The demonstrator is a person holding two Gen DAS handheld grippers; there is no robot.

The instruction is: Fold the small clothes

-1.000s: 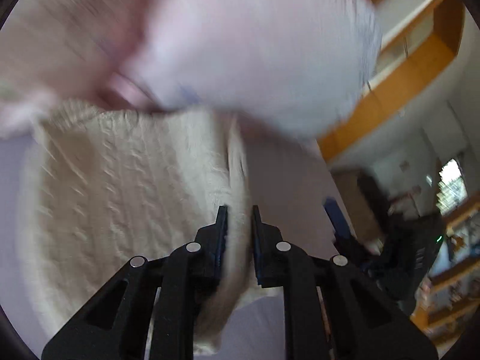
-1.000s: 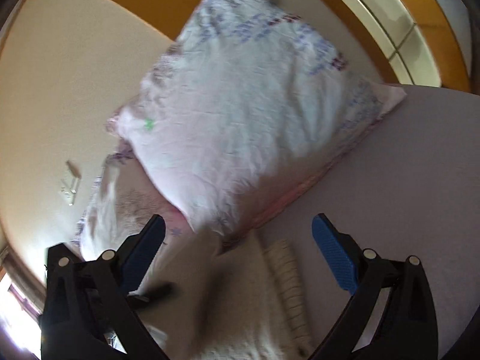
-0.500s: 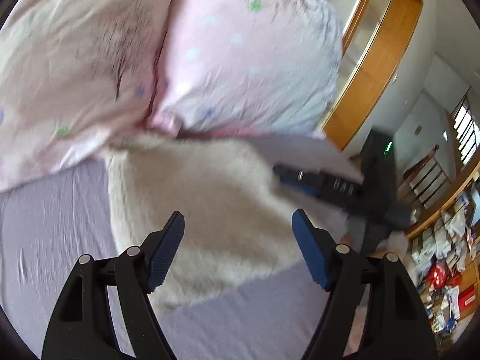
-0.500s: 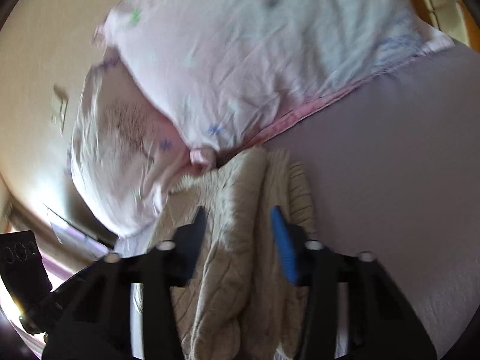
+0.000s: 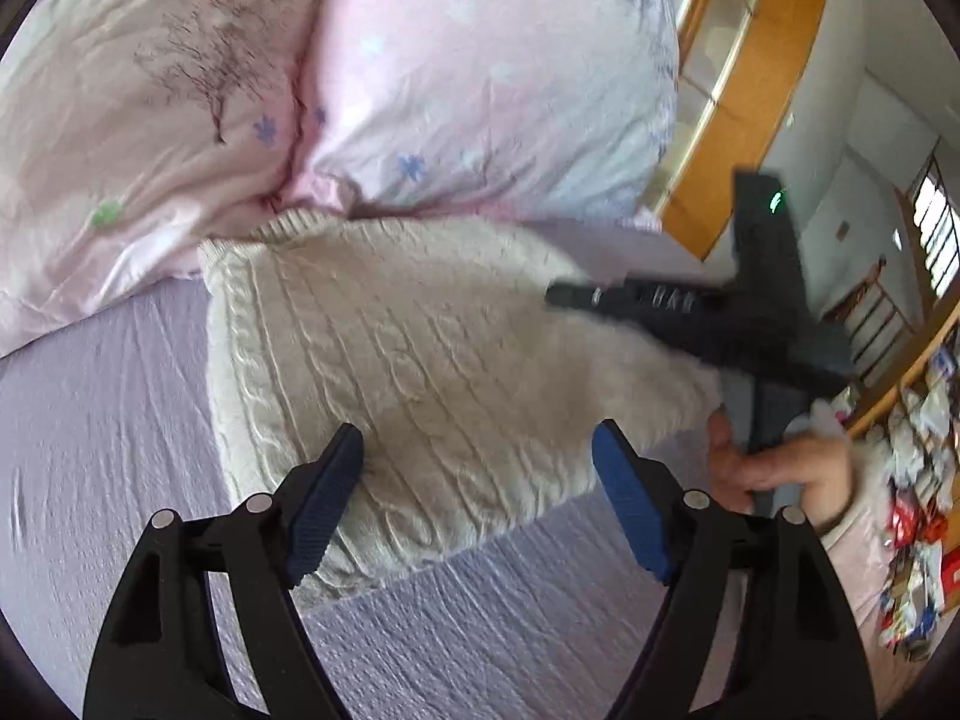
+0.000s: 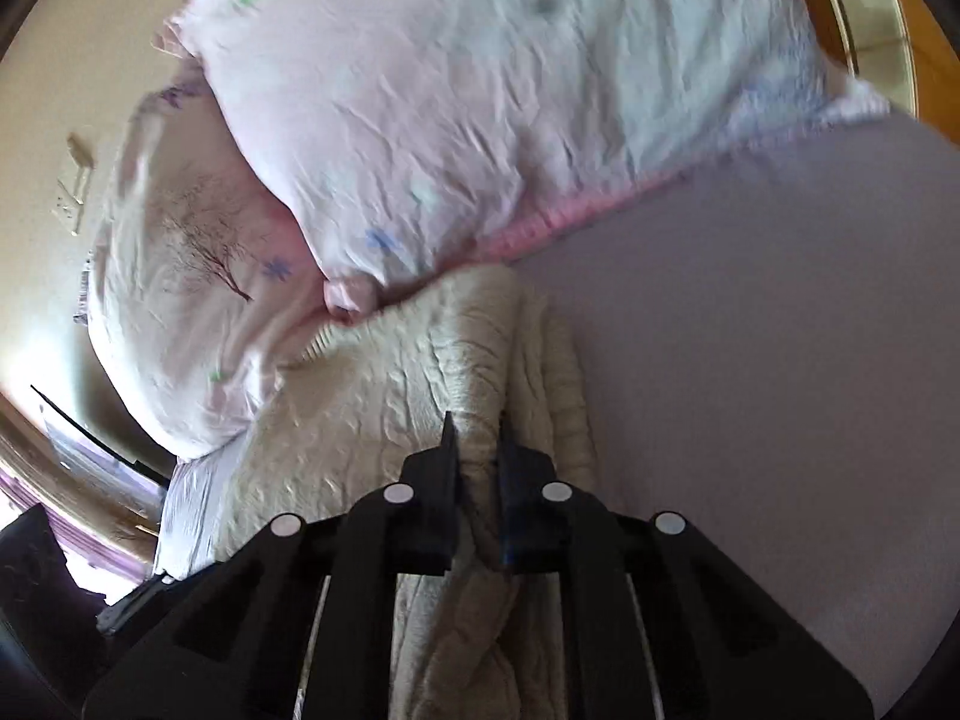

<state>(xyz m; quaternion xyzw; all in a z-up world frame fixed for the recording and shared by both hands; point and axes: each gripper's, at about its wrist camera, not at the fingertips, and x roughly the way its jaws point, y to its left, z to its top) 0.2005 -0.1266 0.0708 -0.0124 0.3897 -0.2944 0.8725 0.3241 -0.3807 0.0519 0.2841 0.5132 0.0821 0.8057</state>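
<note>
Two pink pillows [image 5: 420, 90] crowd the head of the bed [image 5: 90, 420], touching the cream knit sweater [image 5: 390, 372]. The right tongs [image 6: 477, 438], half-open half a second ago, now pinch a sweater fold; the left tongs [image 5: 477, 480] remain spread wide above it.

The left gripper [image 5: 477, 468], pinched on the edge of the cream sweater [image 5: 420, 372] a second ago, now has its fingers spread wide with nothing between them, hovering over the knit at lower centre of the frame. The right gripper [image 6: 477, 435], wide apart a second ago, now clamps a raised ridge of the sweater [image 6: 420, 384] at centre frame. The sweater now lies doubled over, flatter below the pillows.
</note>
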